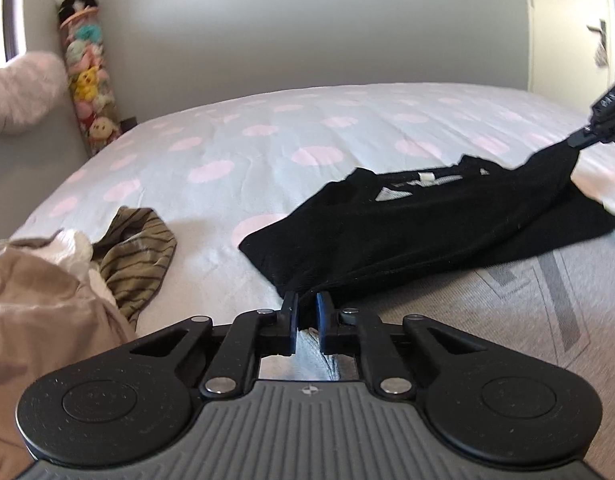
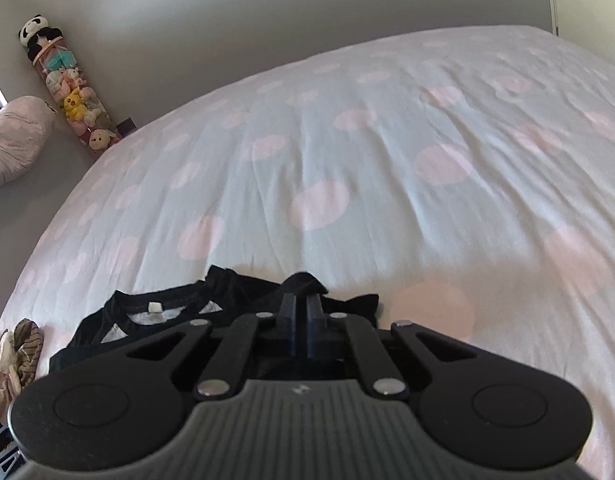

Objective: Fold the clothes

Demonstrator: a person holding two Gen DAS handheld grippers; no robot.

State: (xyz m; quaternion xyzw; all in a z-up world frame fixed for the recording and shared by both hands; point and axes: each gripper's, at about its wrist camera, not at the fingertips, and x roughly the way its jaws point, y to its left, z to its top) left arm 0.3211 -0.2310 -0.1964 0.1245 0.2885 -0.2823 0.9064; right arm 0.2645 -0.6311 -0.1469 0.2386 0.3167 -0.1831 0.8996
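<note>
A black cotton T-shirt with a grey-and-white print and a small white neck label [image 1: 427, 220] lies across the near part of a wide bed covered in a pale sheet with large pink dots [image 1: 267, 140]. The person is gripping it at two places. The left gripper [image 1: 306, 312], a black two-finger tool on a ribbed grey body, has its blue-edged fingers clamped on the shirt's near edge, with a fold of black cloth drawn up between them. The right gripper [image 2: 303, 304] is pinched tight on another bunch of the same shirt, and a tuft of black fabric sticks up just past its fingertips. In the left wrist view the right gripper sits at the far right, and the cloth runs taut from it down towards the left one, lifted off the bed on that side while the rest rests flat.

Under the shirt's near side lies a grey fabric with a darker grey line pattern [image 1: 527, 300]. To the left, apart from the shirt, sits a heap of other clothes: a crumpled olive garment with thin dark stripes [image 1: 139, 256], touching something white [image 1: 81, 248] and a beige-pink piece [image 1: 39, 312] nearest the edge.

In the far left corner, against the grey wall, stands a tall clear tube stuffed with small plush toys [image 1: 89, 80], a panda on top. A pale pink fluffy cushion [image 1: 21, 92] lies beside it. A white door with a dark handle [image 1: 599, 40] stands at the right.
</note>
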